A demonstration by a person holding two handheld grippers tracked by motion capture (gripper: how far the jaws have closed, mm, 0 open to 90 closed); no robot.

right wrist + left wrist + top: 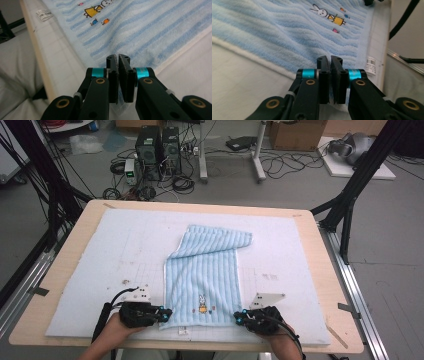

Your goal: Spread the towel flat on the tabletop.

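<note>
Cables and computer towers clutter the floor beyond the tabletop [65,270], where a blue towel [202,275] lies on a pale mat, its long axis running away from the person. Left tongs [167,312] and right tongs [239,316] are each clamped tight on a near corner, equally close, far end already folded.

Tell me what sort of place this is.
Most likely a lab or workshop set up for recording handling work. Computer towers and loose cables sit on the floor, black frame struts flank the table, and cardboard boxes stand behind.
</note>
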